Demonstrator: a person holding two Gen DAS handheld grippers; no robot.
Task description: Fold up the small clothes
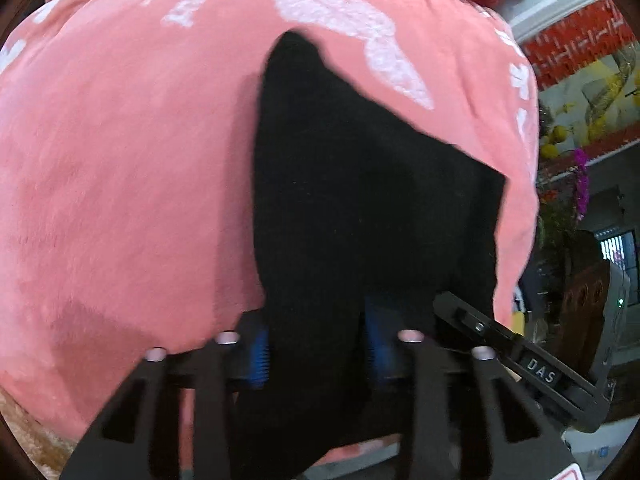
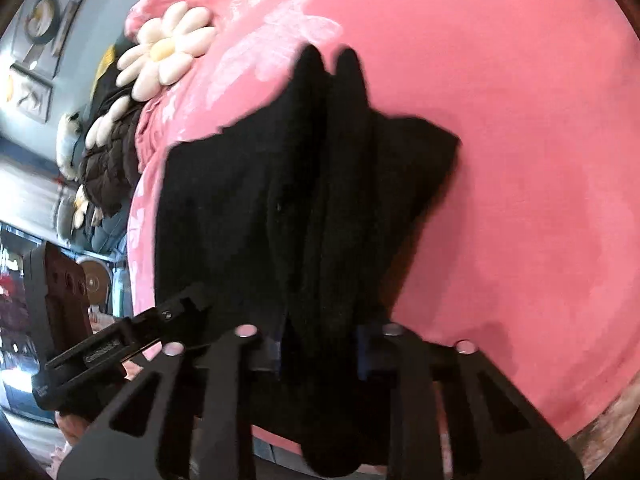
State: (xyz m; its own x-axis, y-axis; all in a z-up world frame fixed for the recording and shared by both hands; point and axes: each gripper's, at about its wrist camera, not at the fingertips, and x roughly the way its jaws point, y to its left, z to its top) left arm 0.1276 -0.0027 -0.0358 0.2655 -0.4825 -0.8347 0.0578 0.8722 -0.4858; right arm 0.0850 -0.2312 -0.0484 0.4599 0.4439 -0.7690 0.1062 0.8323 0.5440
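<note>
Gripping one edge of a black garment (image 1: 360,208), the left tongs (image 1: 316,354) clamp the cloth between blue pads (image 1: 259,356). The garment lies draped on a pink blanket (image 1: 120,184) with white print, spanning both tools. The right tongs (image 2: 320,346) pinch its bunched other edge. A daisy-shaped cushion (image 2: 166,50) sits beyond the blanket.

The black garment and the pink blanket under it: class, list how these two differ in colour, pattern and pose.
The black garment is plain; the pink blanket carries white printed motifs. The garment is bunched into folds and gripped at its near edge by the left claw and right claw; the blanket lies spread flat and ungripped. The garment is much smaller. Both are soft fabric.
</note>
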